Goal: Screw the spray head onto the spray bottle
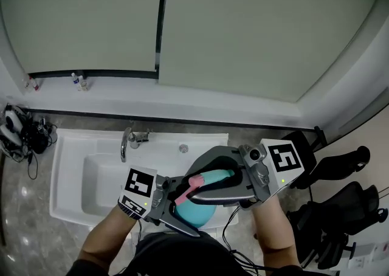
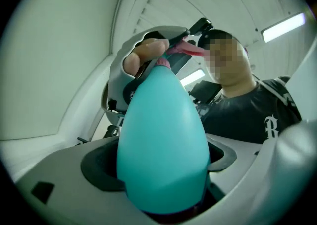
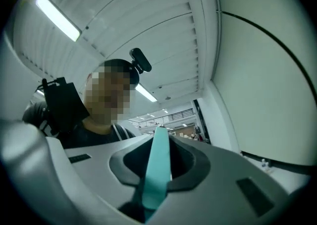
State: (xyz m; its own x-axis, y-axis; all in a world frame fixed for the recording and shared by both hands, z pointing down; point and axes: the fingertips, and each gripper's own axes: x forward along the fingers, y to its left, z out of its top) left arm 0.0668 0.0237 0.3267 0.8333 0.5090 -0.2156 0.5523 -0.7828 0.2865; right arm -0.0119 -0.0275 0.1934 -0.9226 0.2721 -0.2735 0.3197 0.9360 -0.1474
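**Bottle and spray head held over the sink**

Head view: We face a white sink [image 1: 70,168] with a faucet [image 1: 129,141], set in a speckled tabletop [image 1: 79,124] under pale wall panels. Cables [image 1: 24,135] lie at the left edge and black chairs [image 1: 340,208] crowd the right. The basin is open. The left tool [image 1: 177,213] and right tool [image 1: 216,191] meet above the near rim.

Left gripper view: The left tool is clamped on the teal spray bottle [image 2: 161,140]. The pink-triggered spray head [image 2: 185,48] sits at its neck.

Right gripper view: The right tool is closed on the head's teal part.
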